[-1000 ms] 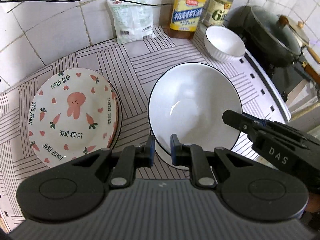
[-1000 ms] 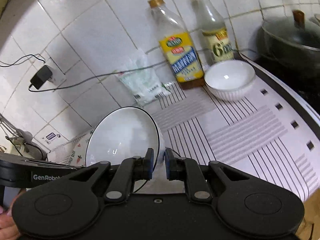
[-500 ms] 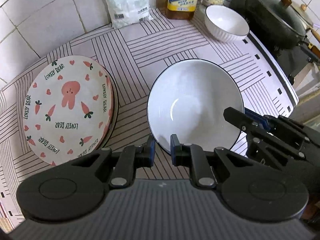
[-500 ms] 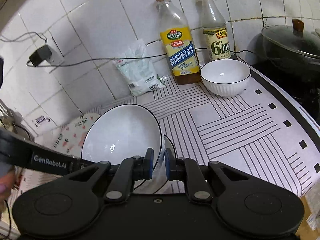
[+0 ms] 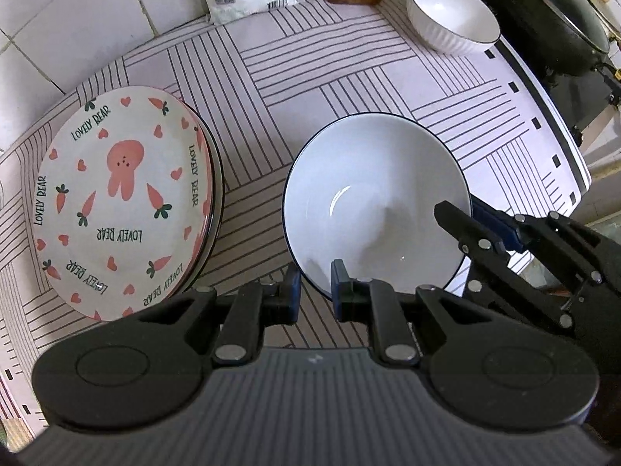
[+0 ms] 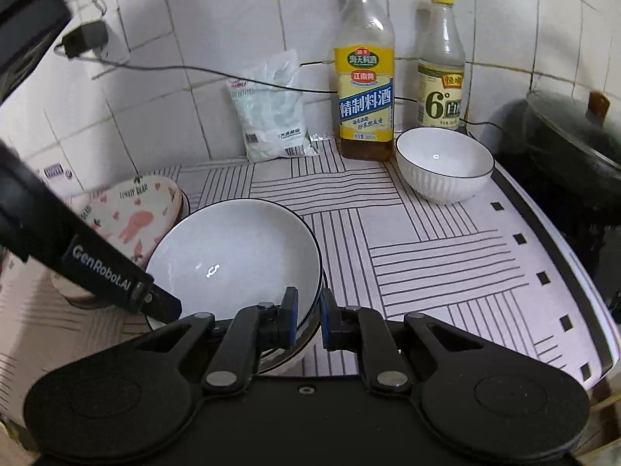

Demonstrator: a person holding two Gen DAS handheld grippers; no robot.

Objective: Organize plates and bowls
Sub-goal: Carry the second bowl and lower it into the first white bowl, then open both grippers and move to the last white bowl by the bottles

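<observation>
A large white bowl with a dark rim (image 5: 372, 198) (image 6: 233, 256) is held level over the striped mat. My left gripper (image 5: 315, 289) is shut on its near rim. My right gripper (image 6: 308, 312) is shut on its right rim and shows in the left wrist view (image 5: 477, 221). Another bowl seems to sit beneath it (image 6: 283, 357). A stack of rabbit-and-carrot plates (image 5: 116, 202) (image 6: 132, 213) lies to the left. A small ribbed white bowl (image 5: 452, 19) (image 6: 444, 163) stands at the back right.
Two bottles (image 6: 365, 73) (image 6: 440, 62) and a white packet (image 6: 271, 112) stand against the tiled wall. A black lidded pot (image 5: 555, 15) (image 6: 574, 155) sits on the stove at the right. A cable and plug (image 6: 85, 39) hang on the wall.
The large bowl has come down and levelled out over the mat beside the plates, with both grippers still on its rim. The small bowl and plates have not moved.
</observation>
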